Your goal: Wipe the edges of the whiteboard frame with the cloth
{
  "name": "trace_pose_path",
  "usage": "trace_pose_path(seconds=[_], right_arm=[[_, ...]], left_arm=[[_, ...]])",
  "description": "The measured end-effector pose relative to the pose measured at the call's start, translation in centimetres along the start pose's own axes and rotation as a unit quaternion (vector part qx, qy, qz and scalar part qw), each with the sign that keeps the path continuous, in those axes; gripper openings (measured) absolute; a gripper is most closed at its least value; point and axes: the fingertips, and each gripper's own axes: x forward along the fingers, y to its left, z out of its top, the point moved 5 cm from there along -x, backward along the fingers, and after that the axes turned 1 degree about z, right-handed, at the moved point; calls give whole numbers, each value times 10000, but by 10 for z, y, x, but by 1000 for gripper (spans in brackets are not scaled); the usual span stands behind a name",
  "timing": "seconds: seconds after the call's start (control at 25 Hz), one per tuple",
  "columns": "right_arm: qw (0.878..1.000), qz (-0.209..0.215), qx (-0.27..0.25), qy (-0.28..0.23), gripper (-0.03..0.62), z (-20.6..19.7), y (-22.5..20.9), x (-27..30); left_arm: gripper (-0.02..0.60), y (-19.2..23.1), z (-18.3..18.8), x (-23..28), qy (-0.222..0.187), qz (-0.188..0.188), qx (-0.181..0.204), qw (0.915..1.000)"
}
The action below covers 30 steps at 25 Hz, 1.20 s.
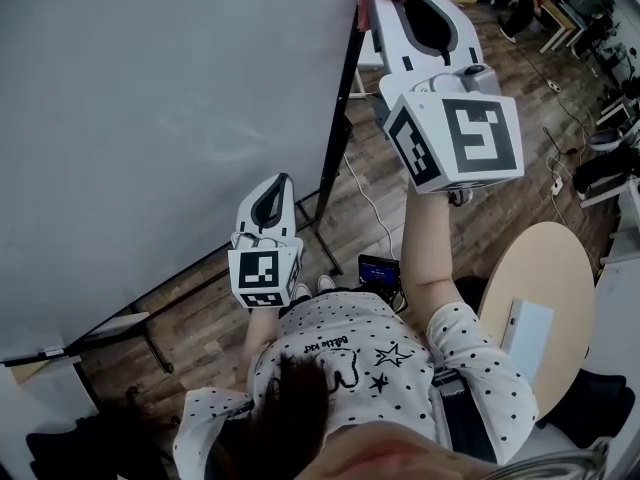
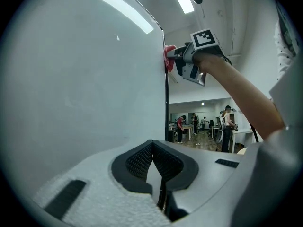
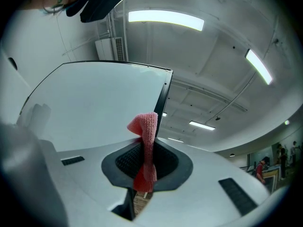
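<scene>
Left gripper (image 2: 153, 148): low, just off the whiteboard (image 1: 150, 118) near its right side, jaws closed together, nothing between them.

Right gripper (image 3: 147, 148): higher along the whiteboard's right side, clamped on the pink cloth (image 3: 146, 126).

The cloth's free end stands up out of the jaws and touches the black frame edge (image 1: 340, 118) on the whiteboard's right side.
</scene>
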Motion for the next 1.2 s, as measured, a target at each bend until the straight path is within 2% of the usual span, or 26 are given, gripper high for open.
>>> trace_pose_path(seconds=[0.24, 0.48, 0.76, 1.2], right_arm=[[9999, -11, 76, -70, 34, -17, 2, 1], [9998, 15, 151, -113, 34, -5, 0, -1], [9998, 33, 168, -123, 34, -22, 6, -2], [9998, 7, 120, -185, 34, -32, 11, -6]], left_arm=[[15, 2, -11, 5, -31, -4, 3, 10000], [15, -2, 3, -3, -66, 14, 46, 10000], [15, -1, -3, -1, -94, 1, 74, 9999], [15, -3, 11, 2, -304, 35, 291, 9991]])
